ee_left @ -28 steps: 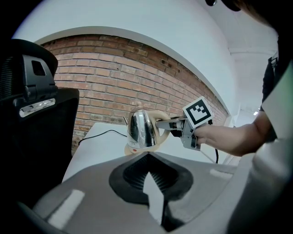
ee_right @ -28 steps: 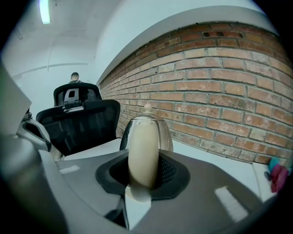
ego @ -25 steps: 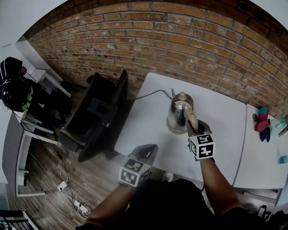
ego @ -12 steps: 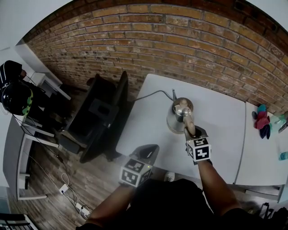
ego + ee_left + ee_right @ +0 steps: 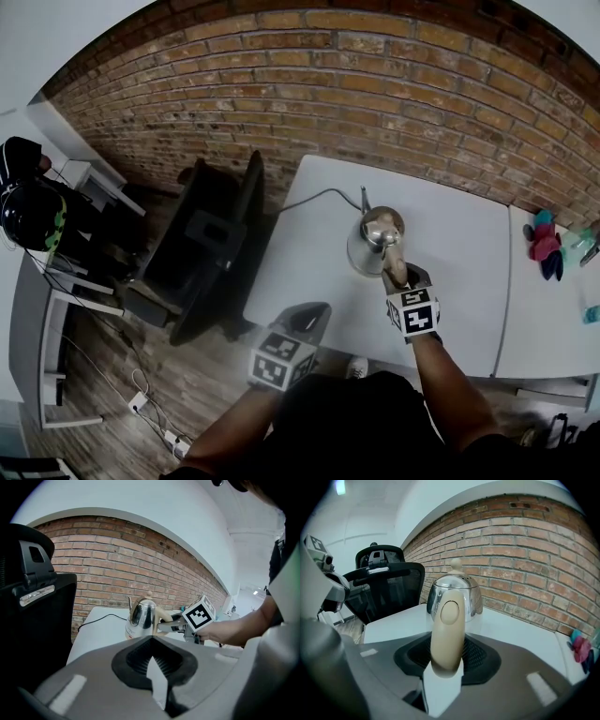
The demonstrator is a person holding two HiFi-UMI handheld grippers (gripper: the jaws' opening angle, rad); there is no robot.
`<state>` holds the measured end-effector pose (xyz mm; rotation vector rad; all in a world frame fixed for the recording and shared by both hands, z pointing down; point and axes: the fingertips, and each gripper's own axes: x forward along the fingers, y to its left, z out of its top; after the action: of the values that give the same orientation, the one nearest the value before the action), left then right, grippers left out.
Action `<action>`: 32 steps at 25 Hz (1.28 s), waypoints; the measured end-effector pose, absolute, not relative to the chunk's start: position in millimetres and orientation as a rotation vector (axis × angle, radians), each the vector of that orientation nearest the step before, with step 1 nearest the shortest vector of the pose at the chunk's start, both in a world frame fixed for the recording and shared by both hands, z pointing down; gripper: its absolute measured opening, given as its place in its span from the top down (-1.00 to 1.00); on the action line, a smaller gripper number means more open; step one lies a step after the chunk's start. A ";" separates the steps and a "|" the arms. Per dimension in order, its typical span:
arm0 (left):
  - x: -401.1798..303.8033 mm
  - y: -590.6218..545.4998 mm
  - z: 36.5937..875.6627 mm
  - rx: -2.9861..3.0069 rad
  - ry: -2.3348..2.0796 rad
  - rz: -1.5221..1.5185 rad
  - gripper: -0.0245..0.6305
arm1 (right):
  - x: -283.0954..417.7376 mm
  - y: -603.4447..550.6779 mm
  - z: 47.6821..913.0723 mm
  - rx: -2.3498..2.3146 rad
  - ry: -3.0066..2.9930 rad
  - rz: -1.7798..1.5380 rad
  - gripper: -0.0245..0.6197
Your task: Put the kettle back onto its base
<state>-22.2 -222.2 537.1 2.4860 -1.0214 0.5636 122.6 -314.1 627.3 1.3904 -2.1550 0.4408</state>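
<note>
The kettle (image 5: 375,240) is set upright on its base (image 5: 356,271) on the white desk (image 5: 459,281). Its beige handle (image 5: 447,630) is flanked, not pinched, by the spread jaws of the right hand-held gripper (image 5: 396,273), which have just been opening. The left hand-held gripper (image 5: 312,317) is held pressed together and empty at the desk's near edge.

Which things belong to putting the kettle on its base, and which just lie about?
Job: shiny steel kettle with beige handle; black power cord; white table; right gripper, jaws just opening around the handle.
Lying about: black mesh chair; pink and blue objects at far right.
</note>
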 end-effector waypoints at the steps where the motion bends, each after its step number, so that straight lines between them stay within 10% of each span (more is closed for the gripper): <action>1: -22.3 -221.4 536.7 2.489 -1.018 0.564 0.92 | 123.3 -313.4 626.6 1.397 -2.151 0.438 0.34; 15: -44.2 -195.7 527.3 2.547 -0.911 0.601 0.92 | 133.6 -265.9 597.8 1.605 -2.075 0.460 0.19; 23: -62.5 -171.3 512.5 2.606 -0.816 0.595 0.92 | 93.6 -220.4 552.0 1.647 -2.174 0.403 0.84; 32: -92.7 -131.8 508.9 2.686 -0.729 0.582 0.92 | 44.5 -162.4 521.8 1.722 -2.204 0.358 0.84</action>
<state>-92.7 -131.8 508.9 2.6858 -0.7286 0.5822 44.5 -162.4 521.8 1.7215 -2.2040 0.3579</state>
